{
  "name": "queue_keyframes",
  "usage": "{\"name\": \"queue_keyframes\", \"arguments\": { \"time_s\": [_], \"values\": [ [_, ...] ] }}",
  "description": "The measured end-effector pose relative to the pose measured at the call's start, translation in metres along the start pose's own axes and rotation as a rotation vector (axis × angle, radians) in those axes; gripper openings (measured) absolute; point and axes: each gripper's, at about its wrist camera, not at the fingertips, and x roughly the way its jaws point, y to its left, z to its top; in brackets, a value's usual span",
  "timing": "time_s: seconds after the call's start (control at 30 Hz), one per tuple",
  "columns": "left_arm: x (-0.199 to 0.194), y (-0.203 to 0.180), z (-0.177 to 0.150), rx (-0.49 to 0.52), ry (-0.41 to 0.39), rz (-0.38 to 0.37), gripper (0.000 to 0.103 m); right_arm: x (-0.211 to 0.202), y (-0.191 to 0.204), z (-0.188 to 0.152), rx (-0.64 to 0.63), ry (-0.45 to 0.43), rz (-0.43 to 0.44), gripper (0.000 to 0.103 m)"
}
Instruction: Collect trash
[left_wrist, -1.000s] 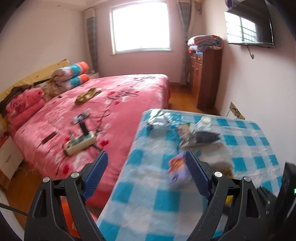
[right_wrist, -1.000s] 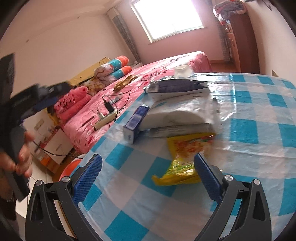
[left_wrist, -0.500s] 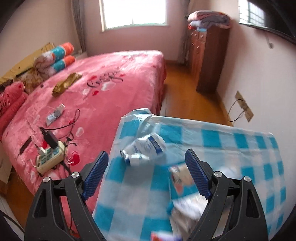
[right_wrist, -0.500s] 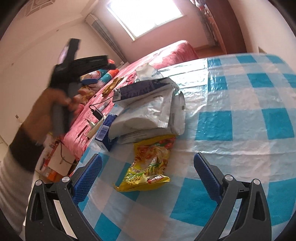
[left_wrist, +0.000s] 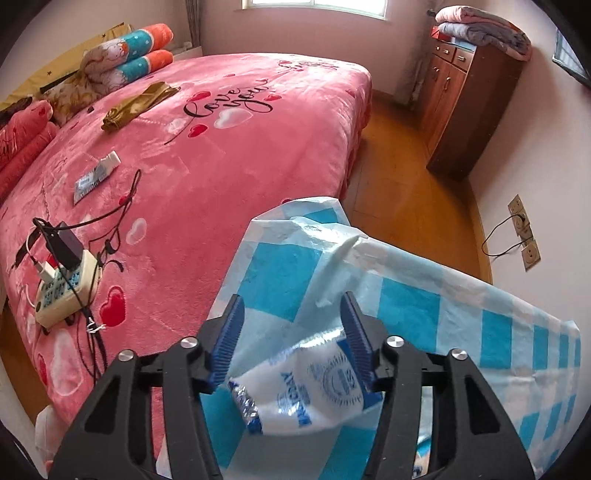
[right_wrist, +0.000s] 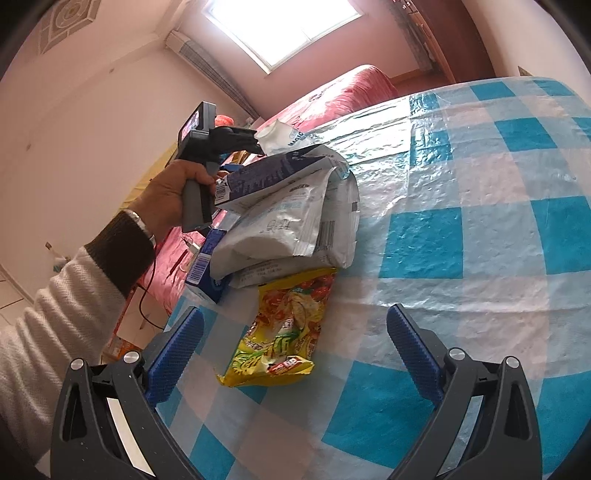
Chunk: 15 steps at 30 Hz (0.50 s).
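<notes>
At the far corner of the surface (left_wrist: 424, 306), covered by a blue-and-white checked plastic cloth, the left gripper (left_wrist: 293, 332) has just been closing its jaws around a crumpled white plastic wrapper with blue print (left_wrist: 314, 387); the right pad touches the wrapper, but whether the left pad presses it cannot be told. A person's left hand (right_wrist: 173, 192), in a white knit sleeve with a brown cuff, holds that gripper's grey handle. The right gripper (right_wrist: 291, 347) hangs wide open and empty above the cloth, with a yellow noodle packet (right_wrist: 280, 328) lying flat between its fingers. Just beyond it are stacked silver-white pouches (right_wrist: 291, 218) and a small blue box (right_wrist: 205, 266). Beside the surface stands a pink bed (left_wrist: 229, 155).
</notes>
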Motion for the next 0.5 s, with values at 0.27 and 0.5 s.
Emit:
{"name": "queue_keyframes", "arguments": {
  "time_s": [0.27,0.5],
  "values": [
    [0.004,-0.016,-0.017,0.062,0.066,0.012,0.034,-0.005,-0.008,0.001,0.018,-0.010,-0.008,0.098],
    [-0.035,-0.043,-0.058,0.171,0.076,-0.057,0.027,-0.016,-0.017,0.004,0.040,-0.056,-0.043,0.098]
  ]
}}
